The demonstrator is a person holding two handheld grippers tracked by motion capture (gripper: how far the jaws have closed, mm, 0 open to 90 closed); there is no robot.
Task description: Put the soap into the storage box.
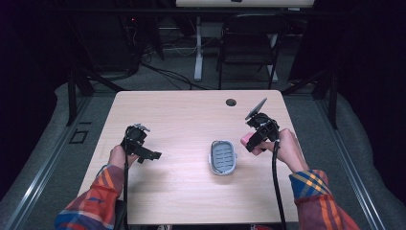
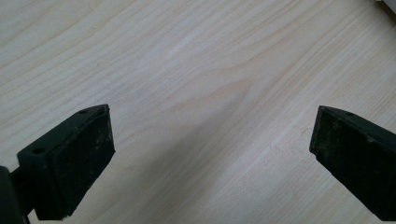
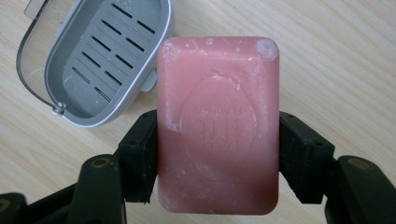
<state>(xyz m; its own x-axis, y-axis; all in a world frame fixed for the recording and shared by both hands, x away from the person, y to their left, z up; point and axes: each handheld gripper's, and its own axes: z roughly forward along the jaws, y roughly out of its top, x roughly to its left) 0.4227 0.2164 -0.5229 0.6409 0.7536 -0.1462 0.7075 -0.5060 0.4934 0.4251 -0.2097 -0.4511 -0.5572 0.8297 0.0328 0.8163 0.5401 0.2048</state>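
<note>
Right gripper view shows the right gripper (image 3: 218, 154) clamped on a pink soap bar (image 3: 218, 123), one black jaw pressed against each long side near the bar's lower half. The bar is held above the table (image 3: 345, 60), just beside the grey soap dish (image 3: 74, 100), which lies open-side up with a slotted drain insert and nothing in it.

High view places the dish (image 1: 223, 156) near the middle of the table, with the right gripper (image 1: 252, 142) and the soap (image 1: 246, 138) just to its right. The left gripper (image 1: 146, 154) rests well apart on the left side. Left gripper view shows its jaws spread wide over bare wood, holding nothing.

Handling judgement: the bar looks rigid and compact, light enough for one gripper. Its surface appears smooth and waxy, so slippage under a loose grip is likely. The flat long sides offer the best purchase; a hold closer to mid-length would limit tilting. Firm pressure may dent the edges.
</note>
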